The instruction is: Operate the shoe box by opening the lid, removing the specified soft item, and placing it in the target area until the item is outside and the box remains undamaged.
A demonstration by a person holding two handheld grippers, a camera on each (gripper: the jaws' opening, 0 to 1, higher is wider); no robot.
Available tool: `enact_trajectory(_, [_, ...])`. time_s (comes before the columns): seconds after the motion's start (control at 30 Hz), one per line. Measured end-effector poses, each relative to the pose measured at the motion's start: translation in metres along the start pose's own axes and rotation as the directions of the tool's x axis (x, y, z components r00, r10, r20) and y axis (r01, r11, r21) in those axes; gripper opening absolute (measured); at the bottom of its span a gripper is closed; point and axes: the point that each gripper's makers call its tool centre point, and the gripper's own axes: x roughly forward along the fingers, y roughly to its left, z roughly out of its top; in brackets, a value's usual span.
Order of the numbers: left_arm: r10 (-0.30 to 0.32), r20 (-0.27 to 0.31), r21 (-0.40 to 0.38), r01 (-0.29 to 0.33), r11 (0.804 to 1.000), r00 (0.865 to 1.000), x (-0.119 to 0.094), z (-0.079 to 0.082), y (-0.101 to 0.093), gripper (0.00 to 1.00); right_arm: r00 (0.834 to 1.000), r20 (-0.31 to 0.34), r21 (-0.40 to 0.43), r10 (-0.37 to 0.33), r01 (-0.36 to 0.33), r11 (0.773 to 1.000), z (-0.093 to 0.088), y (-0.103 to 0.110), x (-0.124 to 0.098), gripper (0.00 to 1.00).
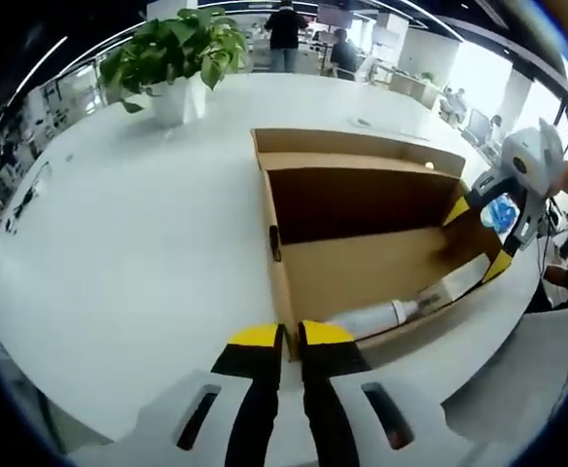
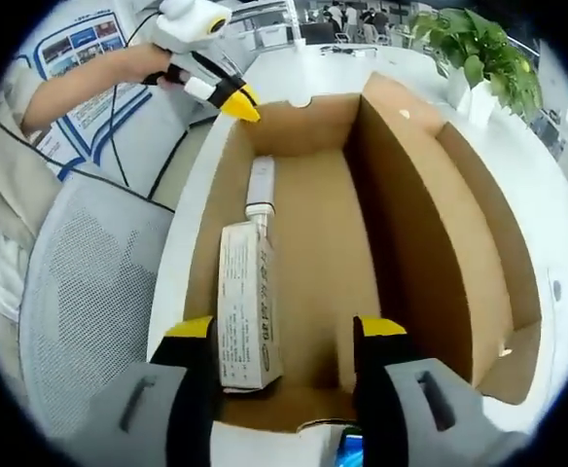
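Shoe box (image 2: 362,243) lid open. Tube (image 2: 261,187) and small carton (image 2: 245,306) still inside, just ahead of right hand-held gripper (image 2: 282,336), jaws spread, empty. Left hand-held gripper (image 1: 292,336) pinched shut on box wall. Removal and bench (image 1: 128,253) placement remain.

The open shoe box (image 1: 362,243) sat on the tabletop (image 1: 138,243) near one edge, its lid (image 2: 479,224) standing along the side. A small carton (image 2: 245,311) and a tube (image 2: 261,187) lay end to end inside along one wall. A potted plant (image 1: 175,58) stood toward the far edge.
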Motion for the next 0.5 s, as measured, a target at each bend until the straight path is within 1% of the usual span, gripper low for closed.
enact_trajectory(0.1, [-0.002, -0.003, -0.005, 0.002, 1.000, 1.000, 0.000, 0.000, 0.000, 0.04, 1.000, 0.003, -0.013, 0.012, -0.012, 1.000, 0.001, 0.006, 0.002, 0.47])
enact_trajectory(0.17, [-0.003, -0.005, -0.008, 0.003, 1.000, 1.000, 0.000, 0.000, 0.000, 0.04, 1.000, 0.003, -0.013, 0.008, -0.008, 1.000, 0.001, 0.006, 0.005, 0.44])
enact_trajectory(0.27, [-0.005, -0.007, -0.016, 0.005, 1.000, 1.000, 0.000, -0.001, 0.000, 0.04, 1.000, 0.003, -0.036, 0.010, -0.010, 0.999, 0.000, 0.010, 0.007, 0.38])
enact_trajectory(0.33, [-0.005, -0.005, -0.022, 0.005, 1.000, 1.000, 0.000, -0.001, 0.000, 0.04, 1.000, -0.002, -0.055, 0.013, -0.013, 0.998, -0.001, 0.014, 0.009, 0.33])
enact_trajectory(0.5, [-0.002, -0.001, -0.033, 0.002, 0.999, 1.000, 0.000, -0.001, 0.001, 0.03, 1.000, -0.007, -0.067, 0.024, -0.025, 0.997, -0.001, 0.020, 0.012, 0.20])
